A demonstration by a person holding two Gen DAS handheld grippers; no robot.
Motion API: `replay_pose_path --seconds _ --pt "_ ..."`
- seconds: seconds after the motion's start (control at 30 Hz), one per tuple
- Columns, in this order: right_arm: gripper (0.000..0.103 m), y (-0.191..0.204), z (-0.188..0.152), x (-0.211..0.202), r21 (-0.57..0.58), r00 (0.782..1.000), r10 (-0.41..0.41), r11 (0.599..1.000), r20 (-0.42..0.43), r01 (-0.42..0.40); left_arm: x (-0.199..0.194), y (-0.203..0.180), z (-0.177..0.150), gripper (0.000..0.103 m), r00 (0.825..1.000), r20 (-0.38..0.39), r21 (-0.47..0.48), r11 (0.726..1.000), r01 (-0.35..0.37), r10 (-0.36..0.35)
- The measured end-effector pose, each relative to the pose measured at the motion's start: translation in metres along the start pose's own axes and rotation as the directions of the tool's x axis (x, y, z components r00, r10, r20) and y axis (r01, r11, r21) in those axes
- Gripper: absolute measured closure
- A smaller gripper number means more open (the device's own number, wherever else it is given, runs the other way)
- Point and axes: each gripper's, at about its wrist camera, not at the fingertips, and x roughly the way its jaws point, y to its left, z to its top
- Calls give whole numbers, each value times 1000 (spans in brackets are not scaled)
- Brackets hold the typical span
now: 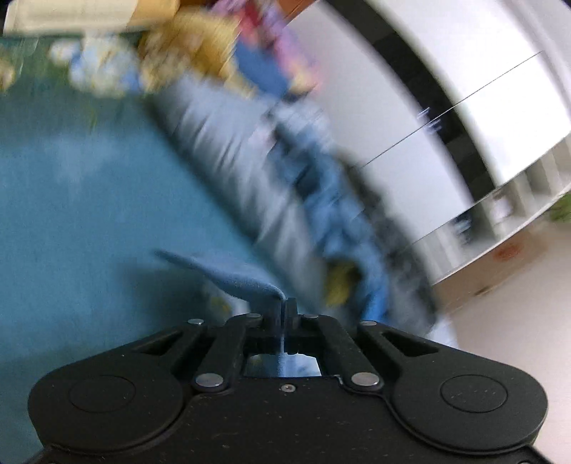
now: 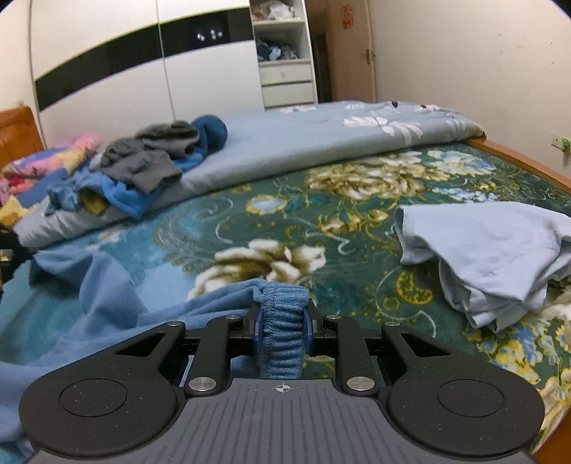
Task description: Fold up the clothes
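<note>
No legible brand, label or writing is seen in either view; a red ornament (image 2: 345, 15) on the far wall and small white marks on the black band of the wardrobe (image 2: 142, 53) are too small to be read.

Right wrist view: the right gripper (image 2: 283, 314) is seen clamped on the ribbed elastic band of a blue fleece garment (image 2: 107, 296), the band being bunched between the two fingers. The rest of the garment is spread to the left across the floral bedspread (image 2: 339, 214). A pale blue folded garment (image 2: 492, 257) lies on the bedspread to the right, well apart from the gripper. A grey-blue quilt (image 2: 292, 146) is laid along the far side of the bed, and a heap of grey and blue clothes (image 2: 153, 160) rests on its left end. A multicoloured pillow (image 2: 46, 160) is seen beyond the heap, against the orange headboard (image 2: 18, 132). An open shelf unit with drawers (image 2: 285, 71) stands beside the wardrobe.

Left wrist view (heavily motion-blurred): the left gripper (image 1: 284, 310) is shown with its fingers drawn together on a thin edge of the blue fleece garment (image 1: 242, 278), a flap of which lies to the left of the fingertips. The quilt (image 1: 228, 150) and the heap of clothes (image 1: 339, 221) are discernible only as streaks.
</note>
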Motion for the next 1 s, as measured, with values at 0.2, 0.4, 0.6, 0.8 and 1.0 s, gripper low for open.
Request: replay_pose_path --seconds 0.2,0.4,0.6,0.8,1.0 --pt "84 5 0 -31 -30 996 43 999 83 -40 -123 14 29 103 982 174 91 994 62 -77" --pt "84 12 12 -57 -78 986 90 994 140 -80 -198 25 59 103 956 292 192 981 -24 -34" --pt "84 28 54 13 -198 992 106 976 65 -92 -125 27 85 103 969 209 201 964 -176 133" --pt "82 54 84 106 -254 997 32 966 -73 -49 -49 39 76 99 950 116 210 928 -309 290" --pt "61 43 73 79 -249 998 65 966 -19 -68 -97 62 69 67 962 85 205 940 -273 261"
